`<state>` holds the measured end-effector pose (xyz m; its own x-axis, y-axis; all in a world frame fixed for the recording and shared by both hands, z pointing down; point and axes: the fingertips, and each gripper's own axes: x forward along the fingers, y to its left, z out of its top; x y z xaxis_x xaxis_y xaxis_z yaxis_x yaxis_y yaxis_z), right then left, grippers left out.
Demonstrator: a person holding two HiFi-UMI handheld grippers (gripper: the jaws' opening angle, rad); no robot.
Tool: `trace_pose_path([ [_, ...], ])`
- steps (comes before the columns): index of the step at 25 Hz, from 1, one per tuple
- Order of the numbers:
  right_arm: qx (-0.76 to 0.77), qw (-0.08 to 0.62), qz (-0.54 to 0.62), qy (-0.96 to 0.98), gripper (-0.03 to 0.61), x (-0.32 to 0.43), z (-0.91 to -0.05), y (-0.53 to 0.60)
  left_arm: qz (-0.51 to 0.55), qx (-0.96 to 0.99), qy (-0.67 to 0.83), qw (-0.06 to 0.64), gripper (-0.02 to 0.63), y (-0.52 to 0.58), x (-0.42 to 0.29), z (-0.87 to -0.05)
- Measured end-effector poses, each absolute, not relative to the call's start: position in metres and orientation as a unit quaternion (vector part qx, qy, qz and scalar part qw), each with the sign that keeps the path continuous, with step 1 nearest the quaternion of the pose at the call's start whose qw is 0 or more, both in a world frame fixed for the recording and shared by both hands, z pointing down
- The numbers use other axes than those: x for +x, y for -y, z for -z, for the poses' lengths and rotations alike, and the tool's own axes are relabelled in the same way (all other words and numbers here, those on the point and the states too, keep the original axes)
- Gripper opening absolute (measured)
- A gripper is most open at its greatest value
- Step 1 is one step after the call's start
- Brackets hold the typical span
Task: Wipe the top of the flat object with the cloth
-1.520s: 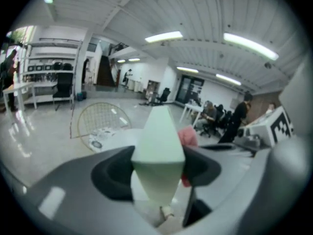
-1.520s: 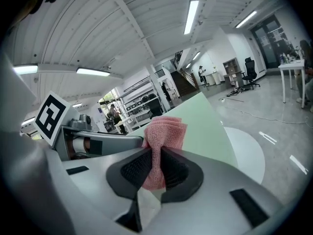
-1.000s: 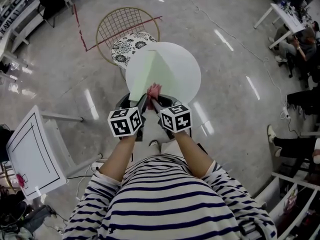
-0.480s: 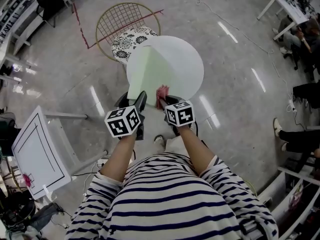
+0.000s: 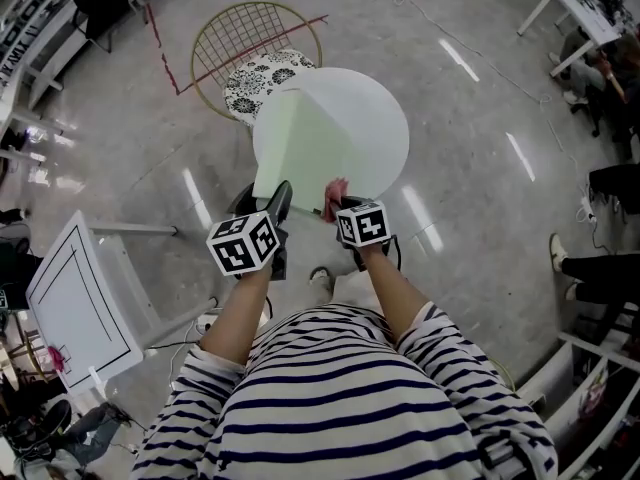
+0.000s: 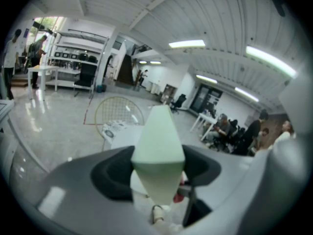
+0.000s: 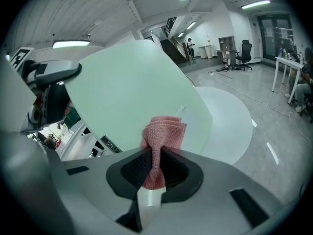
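A pale green flat board [image 5: 300, 146] is held tilted over the round white table [image 5: 378, 128]. My left gripper [image 5: 283, 194] is shut on the board's near edge; in the left gripper view the board [image 6: 157, 148] stands edge-on between the jaws of that gripper [image 6: 159, 166]. My right gripper [image 5: 337, 202] is shut on a bunched pink cloth [image 5: 336, 192]. In the right gripper view the cloth [image 7: 162, 135] sticks out of the right gripper [image 7: 155, 168] and lies against the board's face [image 7: 129, 94] near its lower right part.
Beyond the table stands a wire-backed chair [image 5: 256, 40] with a patterned cushion [image 5: 262, 82]. A white desk [image 5: 70, 303] is at the lower left. People sit at desks [image 5: 585, 28] at the far right, and the person's striped shirt fills the bottom.
The right gripper with the pink cloth has slid rightwards and down across the board's face, towards its near right corner. The left gripper and the board have stayed put.
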<state>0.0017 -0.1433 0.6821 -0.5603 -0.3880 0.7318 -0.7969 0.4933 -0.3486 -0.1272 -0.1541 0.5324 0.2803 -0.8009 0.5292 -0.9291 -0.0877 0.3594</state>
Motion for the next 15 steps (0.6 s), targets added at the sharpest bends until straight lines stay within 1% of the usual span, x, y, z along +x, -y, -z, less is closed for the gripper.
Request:
trace_pose_path([
  [11,0.364,0.349,-0.368,0.782,0.049,0.02,-0.721,0.133,-0.098,0.731,0.59,0.327,0.295,0.153,-0.129,-0.534],
  [15,0.376,0.355,-0.369,0.772,0.049,0.025,-0.717,0.137,-0.098,0.732,0.589,0.327,0.295,0.154,-0.13,-0.535],
])
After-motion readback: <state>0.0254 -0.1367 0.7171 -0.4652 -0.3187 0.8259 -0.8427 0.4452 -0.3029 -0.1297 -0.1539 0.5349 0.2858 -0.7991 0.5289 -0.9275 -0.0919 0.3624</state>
